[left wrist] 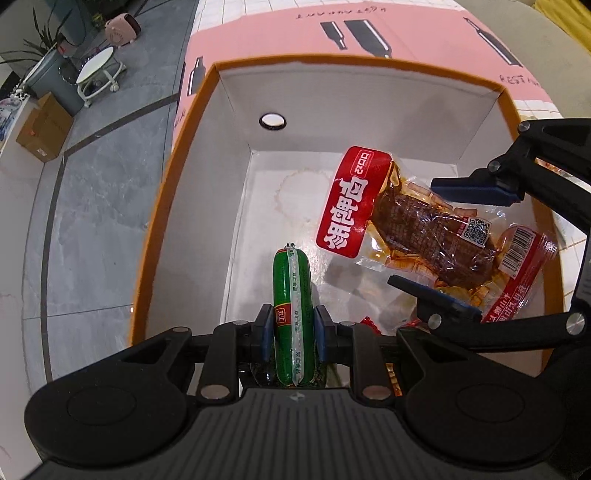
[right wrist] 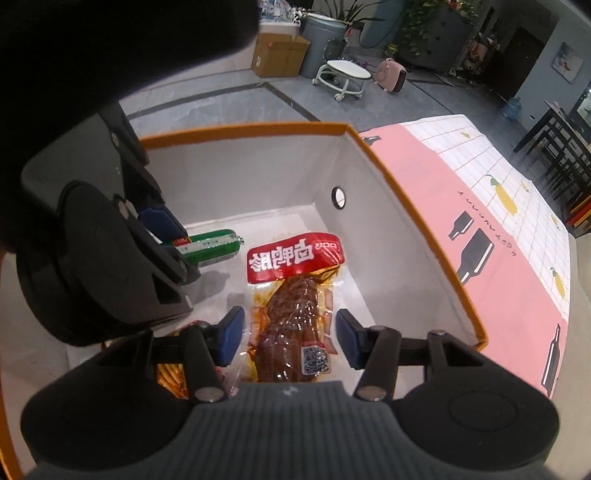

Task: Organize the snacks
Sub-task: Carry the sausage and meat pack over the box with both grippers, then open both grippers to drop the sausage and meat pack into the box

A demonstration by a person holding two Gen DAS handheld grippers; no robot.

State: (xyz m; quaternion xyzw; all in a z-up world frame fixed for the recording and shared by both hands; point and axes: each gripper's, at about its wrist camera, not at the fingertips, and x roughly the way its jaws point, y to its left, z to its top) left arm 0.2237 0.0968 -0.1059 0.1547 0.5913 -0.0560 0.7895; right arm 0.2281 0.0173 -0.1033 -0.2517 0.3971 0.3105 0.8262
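Sausage (left wrist: 293, 314) in green wrap sits clamped in the left gripper (left wrist: 293, 334), its long axis running straight out from the jaws into the box (left wrist: 221, 184) — beside it the right gripper (right wrist: 290, 341), jaws released, straddles the red-labelled meat pack (right wrist: 295, 295).

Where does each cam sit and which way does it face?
Left wrist: on the left gripper, looking steeply down into the orange-rimmed box; own fingers clamp the green sausage; right gripper enters at right.
Right wrist: on the right gripper, looking down into the same box; own fingers straddle the red-labelled meat pack; left gripper at left.
Shared: box, sausage, meat pack, pink tablecloth, each other's gripper.
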